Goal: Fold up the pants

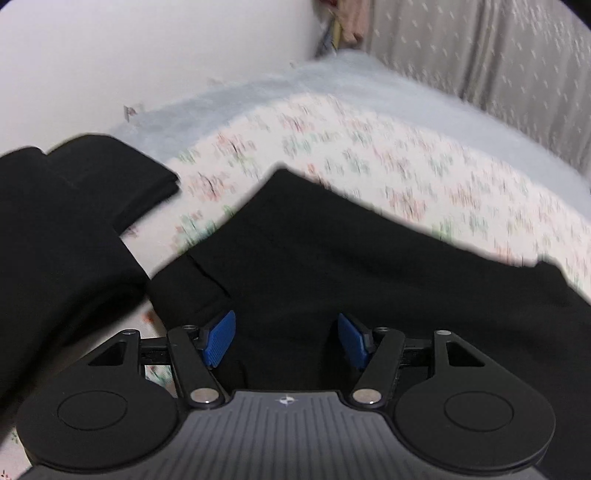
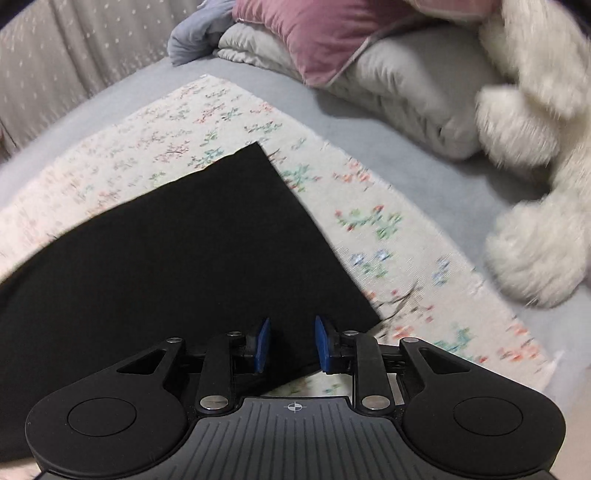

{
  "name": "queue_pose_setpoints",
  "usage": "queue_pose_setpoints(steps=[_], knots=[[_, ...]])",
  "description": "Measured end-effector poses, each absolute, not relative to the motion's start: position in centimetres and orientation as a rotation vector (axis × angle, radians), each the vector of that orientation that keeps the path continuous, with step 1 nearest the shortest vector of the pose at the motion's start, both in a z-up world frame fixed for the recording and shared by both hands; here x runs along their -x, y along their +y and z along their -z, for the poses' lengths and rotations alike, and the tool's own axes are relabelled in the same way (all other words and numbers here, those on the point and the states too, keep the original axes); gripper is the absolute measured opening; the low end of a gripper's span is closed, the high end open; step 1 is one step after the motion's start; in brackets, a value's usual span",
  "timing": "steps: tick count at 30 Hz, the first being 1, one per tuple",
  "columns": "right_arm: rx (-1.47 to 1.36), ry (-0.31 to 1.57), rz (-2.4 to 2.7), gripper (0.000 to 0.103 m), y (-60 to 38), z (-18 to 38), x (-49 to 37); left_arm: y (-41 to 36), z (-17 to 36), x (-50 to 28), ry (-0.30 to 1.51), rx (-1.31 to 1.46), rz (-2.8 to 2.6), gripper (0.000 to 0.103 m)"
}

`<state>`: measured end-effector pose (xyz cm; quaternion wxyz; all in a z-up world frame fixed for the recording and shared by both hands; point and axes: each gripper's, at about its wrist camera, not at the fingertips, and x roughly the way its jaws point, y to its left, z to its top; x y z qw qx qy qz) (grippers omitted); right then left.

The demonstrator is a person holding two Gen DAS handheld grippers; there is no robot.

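The black pants [image 1: 332, 258] lie flat on a floral cloth [image 1: 332, 140]; a corner of them points away from me. Another stretch of black fabric [image 1: 74, 199] lies folded at the left, and I cannot tell whether it joins the rest. My left gripper [image 1: 286, 338] hovers over the pants, its blue pads [image 1: 221, 339] wide apart and bare. In the right wrist view the pants [image 2: 166, 251] end in a straight edge and a sharp corner. My right gripper [image 2: 292, 343] stands at their near edge, narrowly open, with no fabric pinched between its pads [image 2: 322, 343].
The floral cloth [image 2: 369, 221] covers a grey-blue bed sheet [image 2: 424, 177]. A pink cushion [image 2: 314, 33], grey pillows [image 2: 406, 85] and a white plush toy [image 2: 535, 147] crowd the far right. A patterned curtain [image 1: 480, 48] and a white wall [image 1: 147, 48] stand behind the bed.
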<state>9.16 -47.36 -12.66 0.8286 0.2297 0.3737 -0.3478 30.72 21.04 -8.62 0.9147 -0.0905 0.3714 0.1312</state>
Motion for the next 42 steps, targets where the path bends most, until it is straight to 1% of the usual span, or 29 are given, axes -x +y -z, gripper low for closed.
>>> queue_pose_setpoints(steps=[1,3,5,10,13,15,18,23,25,29,30,31,32,33,34,42], knots=[[-0.443,0.789,0.755,0.031,-46.9,12.4,-9.5,21.1,8.0,-30.5,0.73,0.207,-0.268,0.069],[-0.368,0.743,0.742,0.033,-45.4,11.5,-10.1,20.8,7.4,-30.9,0.685,0.244,-0.23,0.069],[-0.322,0.692,0.661,0.037,-43.3,10.6,-10.7,20.0,7.4,-32.0,0.693,0.265,-0.192,0.072],[-0.234,0.658,0.399,0.037,-37.7,10.0,-16.0,18.3,9.5,-34.7,0.788,0.311,-0.169,0.072],[-0.191,0.675,0.225,0.037,-33.3,10.0,-20.8,16.5,9.6,-35.4,0.782,0.264,-0.141,0.073],[-0.22,0.674,0.092,0.037,-30.5,9.8,-24.3,15.5,10.0,-35.6,0.803,0.237,-0.109,0.075],[-0.22,0.675,-0.07,0.037,-26.2,9.4,-30.3,15.0,10.3,-35.7,0.818,0.178,-0.104,0.076],[-0.162,0.727,-0.296,0.037,-17.9,8.9,-40.8,16.9,10.0,-35.9,0.822,0.248,-0.098,0.077],[-0.16,0.757,-0.347,0.037,-16.6,9.2,-44.8,18.0,10.0,-36.2,0.818,0.275,-0.121,0.077],[-0.12,0.812,-0.382,0.036,-13.4,10.1,-49.7,19.4,9.7,-36.5,0.815,0.322,-0.13,0.077],[-0.116,0.836,-0.388,0.035,-12.9,10.7,-50.9,19.6,9.7,-36.6,0.817,0.324,-0.131,0.077],[-0.101,0.866,-0.398,0.024,-12.4,11.2,-51.7,19.7,9.6,-36.5,0.818,0.327,-0.133,0.077],[-0.074,0.886,-0.4,0.01,-11.7,11.7,-52.0,19.7,9.6,-36.5,0.821,0.33,-0.133,0.077],[-0.039,0.887,-0.401,0.006,-11.1,11.9,-52.2,19.8,9.6,-36.5,0.823,0.336,-0.132,0.077],[-0.009,0.874,-0.417,0.0,-10.7,11.8,-52.2,20.0,9.5,-36.6,0.822,0.342,-0.133,0.077],[0.204,0.727,-0.377,0.0,-8.0,9.1,-53.3,21.2,9.5,-36.7,0.807,0.308,-0.242,0.077]])
